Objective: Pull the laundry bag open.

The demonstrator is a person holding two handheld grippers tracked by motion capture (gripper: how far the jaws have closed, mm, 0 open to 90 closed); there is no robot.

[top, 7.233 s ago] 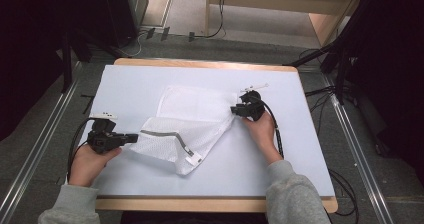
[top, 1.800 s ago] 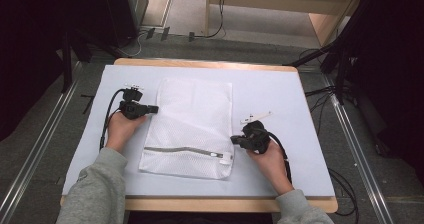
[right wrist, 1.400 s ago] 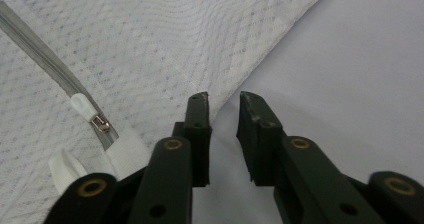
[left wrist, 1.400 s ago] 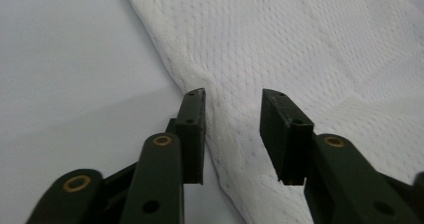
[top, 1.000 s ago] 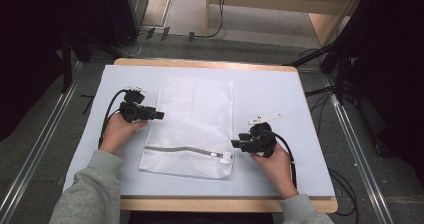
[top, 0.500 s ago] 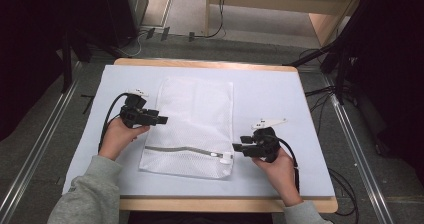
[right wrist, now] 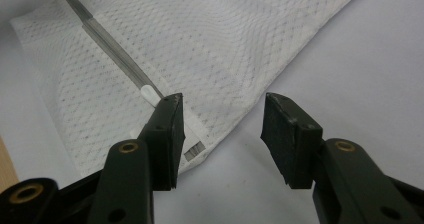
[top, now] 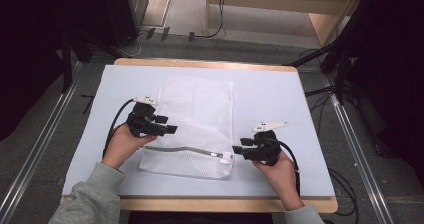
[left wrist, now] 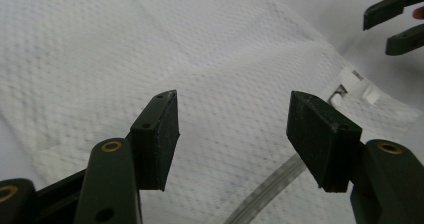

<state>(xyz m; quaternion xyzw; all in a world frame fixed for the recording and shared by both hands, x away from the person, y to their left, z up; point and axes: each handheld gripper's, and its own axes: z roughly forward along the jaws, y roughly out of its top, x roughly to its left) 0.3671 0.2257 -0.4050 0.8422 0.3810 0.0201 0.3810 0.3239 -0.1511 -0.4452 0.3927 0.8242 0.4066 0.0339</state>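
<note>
A white mesh laundry bag [top: 197, 109] lies flat on the pale mat [top: 280, 99]. A grey zipper [top: 185, 150] runs across its near end to a white pull [top: 226, 157]. My left gripper [top: 170, 125] hovers over the bag's left edge just above the zipper; its jaws have just been opening and hold nothing. In the left gripper view the left gripper [left wrist: 235, 134] stands wide over the mesh, with the zipper [left wrist: 265, 194] below. My right gripper [top: 239, 149] is open at the bag's near right corner. In the right gripper view the right gripper [right wrist: 222, 134] sits beside the zipper pull [right wrist: 149, 91].
The mat covers a wooden table whose near edge [top: 200, 204] shows below the bag. Floor rails [top: 350, 134] flank the table, cables [top: 320, 91] trail at the right, and dark stands rise at the back. The right gripper [left wrist: 395, 21] appears far off in the left gripper view.
My left gripper has moved along the bag's left edge toward the zipper and its jaws have spread wider. The right gripper has barely shifted. The bag lies as before.
</note>
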